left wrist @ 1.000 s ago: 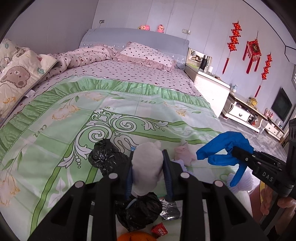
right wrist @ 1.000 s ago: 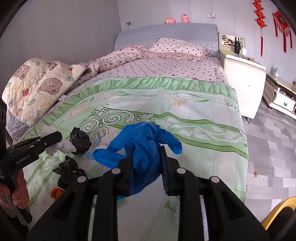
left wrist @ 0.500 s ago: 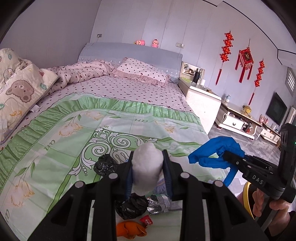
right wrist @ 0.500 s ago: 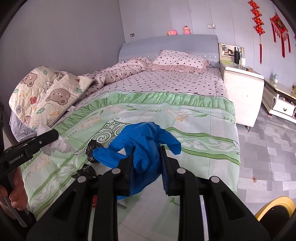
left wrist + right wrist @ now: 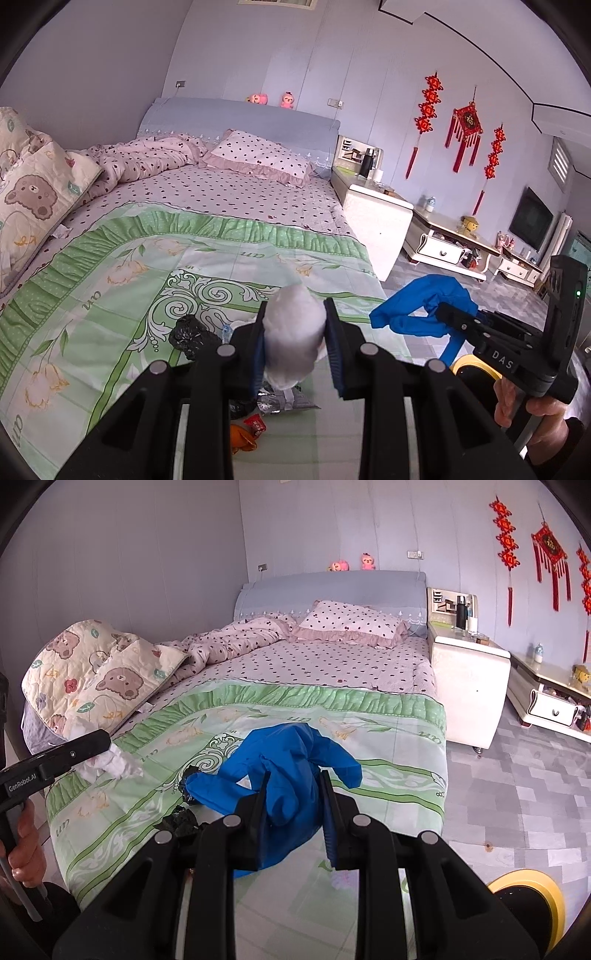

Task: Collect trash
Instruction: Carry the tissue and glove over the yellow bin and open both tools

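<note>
**Bedroom trash run, both grippers loaded**

Bedroom with a big bed [image 5: 207,266] under me, green floral sheet over the near end. Working from the fingers outward: my left gripper [image 5: 295,341] has its jaws clamped on a white wad of tissue [image 5: 293,332], which sticks up between the blue pads. My right gripper [image 5: 293,805] is pinched on a blue rubber glove [image 5: 291,771], its limp fingers flopping out to both sides. Both loads hang above the sheet, not touching it.

Below them on the sheet sits the rest of the trash: a crumpled black plastic bag [image 5: 190,334], a silvery wrapper [image 5: 286,398], a small red wrapper [image 5: 255,424] and an orange scrap [image 5: 242,437]. Further off there's a white nightstand [image 5: 467,679] beside the bed and a yellow-rimmed bin [image 5: 532,893] on the floor, bottom right.
</note>
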Motion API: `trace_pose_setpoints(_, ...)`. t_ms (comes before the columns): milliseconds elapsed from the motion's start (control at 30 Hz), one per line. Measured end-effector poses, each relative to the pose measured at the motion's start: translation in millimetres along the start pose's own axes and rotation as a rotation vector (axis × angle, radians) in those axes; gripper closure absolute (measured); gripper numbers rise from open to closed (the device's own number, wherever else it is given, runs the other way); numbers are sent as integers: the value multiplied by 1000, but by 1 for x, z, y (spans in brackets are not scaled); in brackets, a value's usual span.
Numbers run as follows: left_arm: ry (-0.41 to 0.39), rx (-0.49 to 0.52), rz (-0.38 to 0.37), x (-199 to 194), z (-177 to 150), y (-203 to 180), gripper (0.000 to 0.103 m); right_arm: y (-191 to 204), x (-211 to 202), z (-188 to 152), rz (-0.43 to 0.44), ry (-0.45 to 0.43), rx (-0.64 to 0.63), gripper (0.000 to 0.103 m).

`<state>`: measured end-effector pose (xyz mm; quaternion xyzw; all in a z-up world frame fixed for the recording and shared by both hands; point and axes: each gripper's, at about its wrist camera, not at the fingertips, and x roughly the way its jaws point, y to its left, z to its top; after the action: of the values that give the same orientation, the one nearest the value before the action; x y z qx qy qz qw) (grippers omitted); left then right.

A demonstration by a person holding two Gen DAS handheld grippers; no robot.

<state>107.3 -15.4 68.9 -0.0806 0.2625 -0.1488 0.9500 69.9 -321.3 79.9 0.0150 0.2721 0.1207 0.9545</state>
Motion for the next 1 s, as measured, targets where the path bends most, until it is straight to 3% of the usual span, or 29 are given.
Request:
trace_pose_setpoints(433, 8, 71, -79, -8, 0, -67, 77, -51, -57, -17, -69, -19, 39, 80)
trace_pose_setpoints(1000, 95, 164, -222, 38, -18, -177, 77, -136, -114, -44, -202, -21, 101, 80)
